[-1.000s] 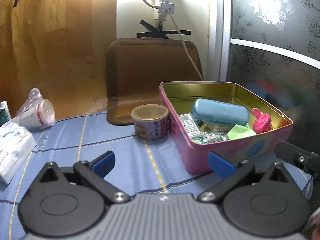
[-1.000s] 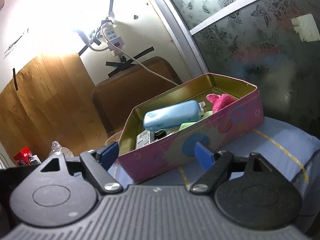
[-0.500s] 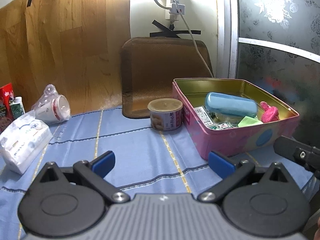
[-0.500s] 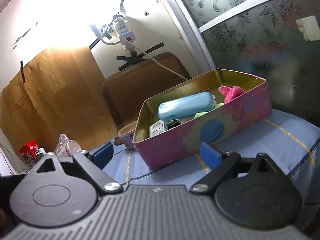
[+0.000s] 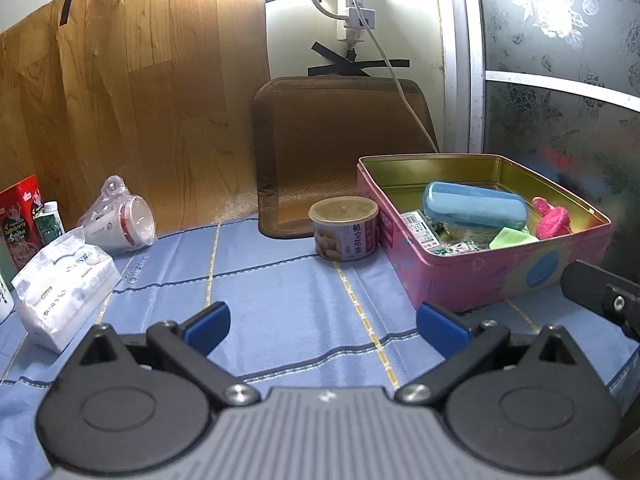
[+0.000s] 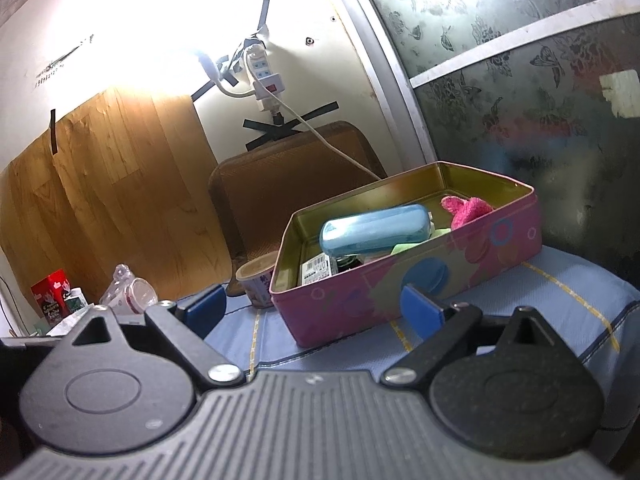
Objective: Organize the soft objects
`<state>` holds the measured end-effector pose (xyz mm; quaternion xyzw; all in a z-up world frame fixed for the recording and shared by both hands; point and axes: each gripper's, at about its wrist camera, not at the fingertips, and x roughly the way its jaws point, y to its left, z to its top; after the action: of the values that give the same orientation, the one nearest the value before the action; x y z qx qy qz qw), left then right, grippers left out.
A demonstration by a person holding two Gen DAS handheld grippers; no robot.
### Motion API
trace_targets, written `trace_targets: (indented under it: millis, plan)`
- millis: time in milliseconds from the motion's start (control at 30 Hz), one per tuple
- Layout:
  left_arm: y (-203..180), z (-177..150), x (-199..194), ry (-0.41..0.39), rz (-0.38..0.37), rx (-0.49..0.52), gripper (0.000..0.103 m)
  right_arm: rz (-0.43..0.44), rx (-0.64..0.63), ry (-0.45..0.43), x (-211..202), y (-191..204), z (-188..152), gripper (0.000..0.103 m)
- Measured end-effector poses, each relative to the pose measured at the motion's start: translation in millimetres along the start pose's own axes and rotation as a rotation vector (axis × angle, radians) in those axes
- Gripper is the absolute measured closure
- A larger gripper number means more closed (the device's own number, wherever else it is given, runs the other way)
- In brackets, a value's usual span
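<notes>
Counter [image 5: 280, 304] under its blue cloth fills the lower frame in both views. Pink tin [image 5: 472, 276] sits at right of the left view, centre of the right view. Inside it: blue case [image 5: 474, 208] on top, pink plush [image 5: 554, 222] at the far right corner, green piece [image 5: 510, 237] beside it. Tissue pack [image 5: 66, 280], the other soft thing, lies at far left, well apart from the tin.

Left hand-held gripper [image 5: 324, 326] is spread wide, empty, over bare cloth. Right hand-held gripper [image 6: 316, 308] is also spread wide, nothing between the jaws, pointing at the tin's near wall.

My call: I'm between picks. Best next is the left one onto the tissue pack, squeezing its middle lightly so the wrap doesn't crumple.

Hard to read: what lies under the blue case, the labels there, and the tissue pack in the right view, hidden behind the gripper body.
</notes>
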<state>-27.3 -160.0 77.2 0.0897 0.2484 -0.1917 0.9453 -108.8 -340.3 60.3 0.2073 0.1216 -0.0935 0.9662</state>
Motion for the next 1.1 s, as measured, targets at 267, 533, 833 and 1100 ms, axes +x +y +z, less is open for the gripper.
trace_targets:
  millis: [267, 533, 833, 1100]
  plan:
    - [1, 0, 2, 0.005, 0.022, 0.01, 0.0, -0.003, 0.012, 0.006, 1, -2, -1, 0.007]
    - [-3, -1, 1, 0.006, 0.046, 0.042, 0.0, -0.014, 0.004, -0.011, -2, 2, -3, 0.007]
    - [-1, -1, -1, -0.001, 0.048, 0.047, 0.0, -0.028, -0.015, -0.035, -7, 11, -5, 0.007]
    - [-1, -1, -1, -0.005, 0.049, 0.053, 0.0, -0.031, -0.011, -0.031, -6, 11, -5, 0.007]
